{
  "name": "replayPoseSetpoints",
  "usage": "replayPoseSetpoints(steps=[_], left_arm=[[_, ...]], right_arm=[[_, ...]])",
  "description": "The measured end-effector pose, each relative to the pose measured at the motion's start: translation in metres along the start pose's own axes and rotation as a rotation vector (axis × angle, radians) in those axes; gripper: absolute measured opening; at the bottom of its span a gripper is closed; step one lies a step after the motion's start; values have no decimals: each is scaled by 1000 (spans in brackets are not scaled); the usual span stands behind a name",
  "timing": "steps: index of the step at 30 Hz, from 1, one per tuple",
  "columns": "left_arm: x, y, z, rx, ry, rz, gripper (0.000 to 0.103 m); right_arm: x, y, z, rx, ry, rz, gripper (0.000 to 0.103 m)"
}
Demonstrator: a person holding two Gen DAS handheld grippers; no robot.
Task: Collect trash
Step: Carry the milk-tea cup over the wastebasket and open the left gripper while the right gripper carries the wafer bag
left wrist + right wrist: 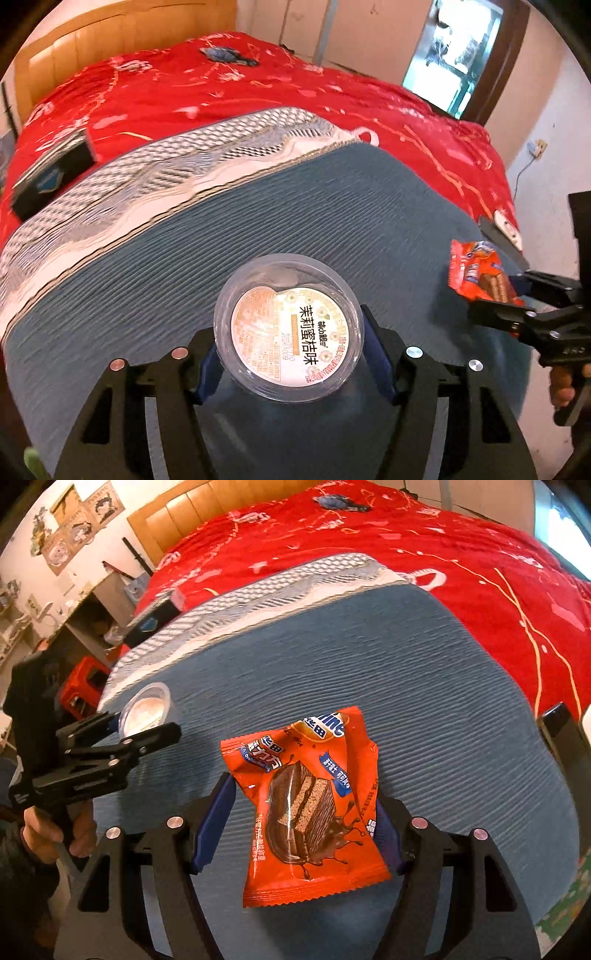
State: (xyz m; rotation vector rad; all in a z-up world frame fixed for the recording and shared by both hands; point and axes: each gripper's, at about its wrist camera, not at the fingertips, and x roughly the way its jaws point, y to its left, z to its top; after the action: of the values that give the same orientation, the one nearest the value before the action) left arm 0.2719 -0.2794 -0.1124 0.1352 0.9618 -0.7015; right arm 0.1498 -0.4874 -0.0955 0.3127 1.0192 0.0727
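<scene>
Left gripper (290, 363) clamped on a clear jelly cup (289, 328) with a printed foil lid, above the blue ribbed blanket (258, 221). Right gripper (303, 827) clamped on an orange wafer snack wrapper (308, 808), also over the blanket. Grippers well apart. Blanket's woven border (166, 173) lies on the red bedspread (221, 92); a dark box (51, 173) sits near the bed's left edge.

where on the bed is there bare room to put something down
The blue blanket is bare between the orange snack wrapper and the red quilt. The quilt's middle is free too, between a small blue-grey item near the headboard and the blanket's patterned border. Crowded: the near edge, with the clear plastic cup, both grippers, and the dark box.
</scene>
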Motion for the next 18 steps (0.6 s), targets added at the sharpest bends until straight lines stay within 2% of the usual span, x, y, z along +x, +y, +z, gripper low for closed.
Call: replayPoseSetpoints(steps=[6, 11, 18], left_arm=[[-69, 24, -39, -52, -70, 60, 63], [-131, 49, -83, -98, -136, 160, 63], [-201, 93, -154, -246, -192, 272, 63]], right_arm=[[-9, 46, -13, -44, -10, 42, 69], [-13, 102, -30, -121, -20, 93, 69], [-4, 168, -46, -187, 2, 190, 69]])
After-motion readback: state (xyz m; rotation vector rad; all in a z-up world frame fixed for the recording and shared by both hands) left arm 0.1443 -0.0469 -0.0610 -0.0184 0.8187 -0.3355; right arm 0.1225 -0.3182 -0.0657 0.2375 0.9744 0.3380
